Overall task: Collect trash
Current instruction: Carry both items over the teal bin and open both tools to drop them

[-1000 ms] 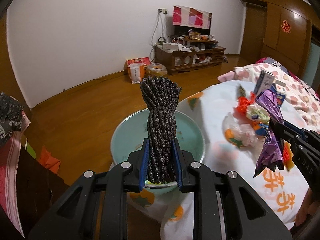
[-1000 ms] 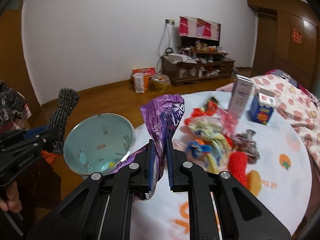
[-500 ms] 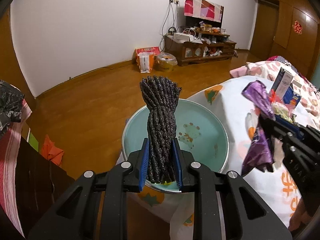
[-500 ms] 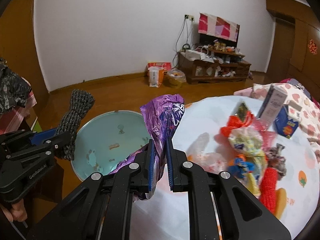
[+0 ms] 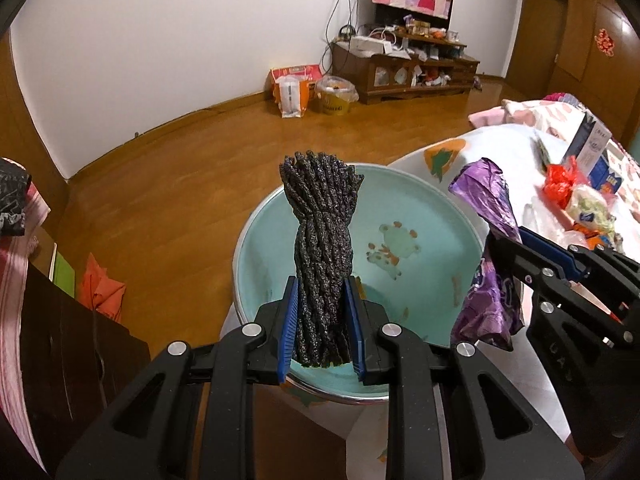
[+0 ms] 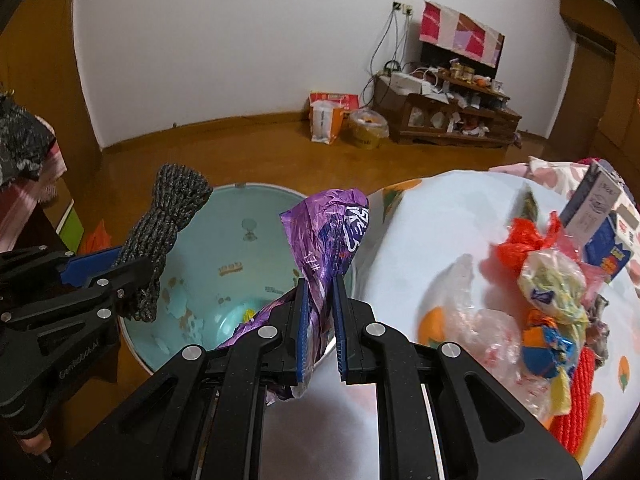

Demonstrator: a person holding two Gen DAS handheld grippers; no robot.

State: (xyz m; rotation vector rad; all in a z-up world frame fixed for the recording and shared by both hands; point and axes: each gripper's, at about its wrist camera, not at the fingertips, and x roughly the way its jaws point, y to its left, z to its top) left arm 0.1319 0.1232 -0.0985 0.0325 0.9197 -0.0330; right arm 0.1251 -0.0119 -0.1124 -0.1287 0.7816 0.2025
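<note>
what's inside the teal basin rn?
The teal basin holds little: printed cartoon marks and chipped patches on its wall, and one small yellow scrap near the bottom. The purple wrapper and grey rope bundle cover part of its floor.

I bring the rope bundle (image 5: pixel 322 256) and purple wrapper (image 6: pixel 330 236) down nearer, over the basin (image 5: pixel 420 216), right gripper (image 6: pixel 319 322) moving left.

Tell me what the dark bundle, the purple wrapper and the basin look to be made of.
Dark bundle: twisted cord or yarn, matte, flecked grey; strands show.
Purple wrapper: thin plastic film, glossy and creased.
Basin: probably enamelled metal; smooth turquoise inside, a silvery rim, what look like chipped spots.
</note>
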